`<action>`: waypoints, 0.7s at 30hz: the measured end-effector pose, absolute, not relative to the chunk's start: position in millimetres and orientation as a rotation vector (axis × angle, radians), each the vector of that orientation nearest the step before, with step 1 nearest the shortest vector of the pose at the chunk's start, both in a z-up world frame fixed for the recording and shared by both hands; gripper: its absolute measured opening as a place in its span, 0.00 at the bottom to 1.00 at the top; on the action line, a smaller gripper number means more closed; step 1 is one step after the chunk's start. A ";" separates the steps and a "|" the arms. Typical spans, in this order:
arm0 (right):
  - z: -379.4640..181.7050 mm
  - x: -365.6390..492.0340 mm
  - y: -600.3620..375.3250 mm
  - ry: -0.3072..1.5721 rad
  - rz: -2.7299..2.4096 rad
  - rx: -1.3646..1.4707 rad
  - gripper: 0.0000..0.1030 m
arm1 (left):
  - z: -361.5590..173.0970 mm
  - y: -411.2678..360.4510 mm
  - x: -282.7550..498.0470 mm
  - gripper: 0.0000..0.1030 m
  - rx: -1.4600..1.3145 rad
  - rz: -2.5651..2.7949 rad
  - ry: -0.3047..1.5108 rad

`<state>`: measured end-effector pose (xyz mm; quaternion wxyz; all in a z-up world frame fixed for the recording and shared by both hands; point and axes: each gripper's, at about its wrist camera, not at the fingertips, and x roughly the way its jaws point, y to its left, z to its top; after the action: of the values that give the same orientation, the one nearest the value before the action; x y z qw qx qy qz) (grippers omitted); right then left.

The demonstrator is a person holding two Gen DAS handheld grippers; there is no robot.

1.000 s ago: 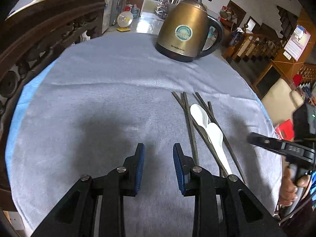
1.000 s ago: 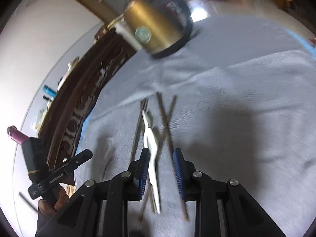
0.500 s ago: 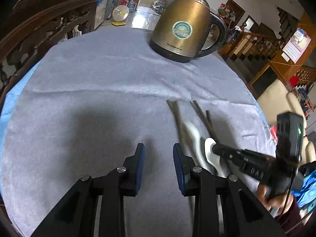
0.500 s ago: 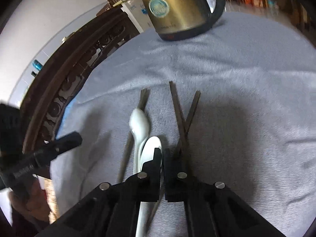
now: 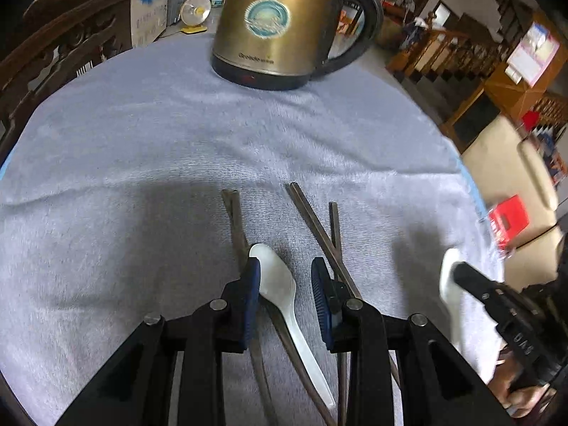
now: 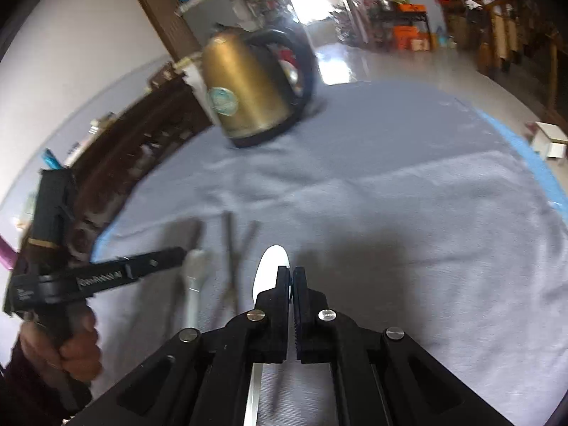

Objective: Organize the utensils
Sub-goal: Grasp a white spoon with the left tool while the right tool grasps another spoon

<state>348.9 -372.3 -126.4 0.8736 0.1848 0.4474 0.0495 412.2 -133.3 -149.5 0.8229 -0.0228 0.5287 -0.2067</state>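
In the left wrist view my left gripper (image 5: pixel 285 280) is open, its fingers either side of a white spoon (image 5: pixel 280 285) that lies on the grey cloth among dark chopsticks (image 5: pixel 316 223). My right gripper (image 6: pixel 291 280) is shut on a second white spoon (image 6: pixel 268 269) and holds it above the cloth; it shows at the right of the left wrist view (image 5: pixel 461 277) with that spoon (image 5: pixel 448 284). In the right wrist view the first spoon (image 6: pixel 194 277) and chopsticks (image 6: pixel 234 248) lie to the left, beside the left gripper (image 6: pixel 177 257).
A brass electric kettle (image 5: pixel 280 25) stands at the far side of the cloth-covered round table (image 5: pixel 106 142); it also shows in the right wrist view (image 6: pixel 248 85). A carved wooden chair back (image 5: pixel 64 46) stands at the left. A cream seat (image 5: pixel 504 156) lies beyond the right edge.
My right gripper closed on one white spoon and lifted it off to the right. My left gripper moved forward and right until its open fingers straddle the other spoon.
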 end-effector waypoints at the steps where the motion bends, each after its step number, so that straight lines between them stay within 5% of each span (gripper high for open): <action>1: -129.0 349.5 -379.1 0.956 0.084 0.384 0.03 | -151.6 -136.7 413.1 0.29 -0.029 -0.431 1.129; 7: -149.7 356.7 -398.4 1.114 0.042 0.373 0.04 | -164.6 -154.5 416.2 0.27 0.083 -0.425 1.138; 12: -161.0 362.8 -396.0 1.196 0.042 0.371 0.05 | -156.9 -152.7 406.6 0.04 0.134 -0.491 1.094; 18: -164.3 373.3 -387.3 1.210 0.075 0.349 0.25 | -151.9 -130.0 400.9 0.03 0.122 -0.535 1.092; 21: -164.1 376.3 -379.9 1.194 0.075 0.305 0.24 | -147.1 -121.9 402.0 0.03 0.085 -0.549 1.078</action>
<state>376.3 -379.9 -164.1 0.8153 0.1431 0.5599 0.0353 402.0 -121.9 -147.1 0.8217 0.0397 0.5065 -0.2582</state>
